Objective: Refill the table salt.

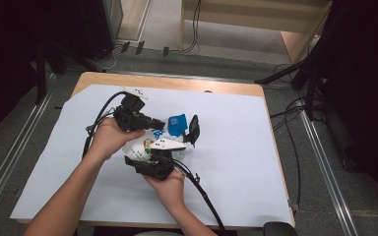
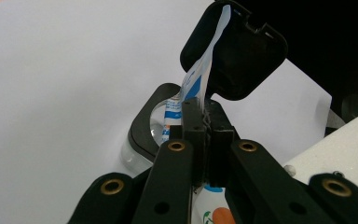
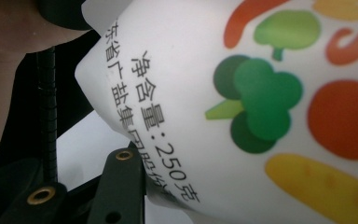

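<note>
Salt bag (image 1: 145, 146) pinched in both claws, top edge entering the open-lidded jar (image 2: 147, 126).

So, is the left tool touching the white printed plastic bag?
Touching: the left gripper view shows the left tool shut, pinching the white printed plastic bag edge between its pads.

Even overhead light on the pale counter (image 1: 236, 162) in the high view, soft shadows, corners falling to black. Left gripper view: white sheet glares bright, upper right pitch dark, near fingers (image 2: 193, 135) slightly soft. Right gripper view: the printed pouch (image 3: 242, 107) looms close, blurred.
</note>
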The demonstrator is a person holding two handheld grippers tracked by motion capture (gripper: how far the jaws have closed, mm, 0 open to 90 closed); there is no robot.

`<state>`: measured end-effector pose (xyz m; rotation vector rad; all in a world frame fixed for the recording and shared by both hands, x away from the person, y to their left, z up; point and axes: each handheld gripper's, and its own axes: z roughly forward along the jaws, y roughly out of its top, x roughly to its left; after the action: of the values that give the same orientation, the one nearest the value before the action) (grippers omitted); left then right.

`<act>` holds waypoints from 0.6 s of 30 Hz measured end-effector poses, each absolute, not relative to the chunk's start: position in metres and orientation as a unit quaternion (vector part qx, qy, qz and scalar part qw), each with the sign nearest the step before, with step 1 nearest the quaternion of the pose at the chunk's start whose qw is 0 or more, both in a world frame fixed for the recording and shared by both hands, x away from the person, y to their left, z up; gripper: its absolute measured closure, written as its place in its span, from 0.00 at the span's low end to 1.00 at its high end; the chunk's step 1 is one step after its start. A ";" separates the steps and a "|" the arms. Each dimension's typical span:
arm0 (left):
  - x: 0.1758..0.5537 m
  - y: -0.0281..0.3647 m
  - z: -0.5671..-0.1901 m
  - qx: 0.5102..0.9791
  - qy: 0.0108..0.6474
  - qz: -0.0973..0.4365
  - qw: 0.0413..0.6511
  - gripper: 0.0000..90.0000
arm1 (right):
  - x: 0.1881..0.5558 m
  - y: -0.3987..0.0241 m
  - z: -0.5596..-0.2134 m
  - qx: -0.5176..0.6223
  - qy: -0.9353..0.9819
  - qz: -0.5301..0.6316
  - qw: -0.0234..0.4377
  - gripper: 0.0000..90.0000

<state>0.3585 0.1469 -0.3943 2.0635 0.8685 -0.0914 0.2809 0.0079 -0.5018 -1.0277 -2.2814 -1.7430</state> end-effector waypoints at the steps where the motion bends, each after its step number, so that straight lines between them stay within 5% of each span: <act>1: 0.358 0.147 -0.394 0.829 0.349 -0.038 0.435 1.00 | 0.281 0.008 -0.502 -0.336 -0.747 -0.571 0.046 0.70; 18: 0.358 0.149 -0.393 0.827 0.346 -0.040 0.441 0.99 | 0.279 0.008 -0.503 -0.342 -0.735 -0.582 0.059 0.71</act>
<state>0.3575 0.1491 -0.3930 2.0532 0.8576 -0.0995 0.2792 0.0078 -0.5031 -1.0372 -2.2278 -1.7631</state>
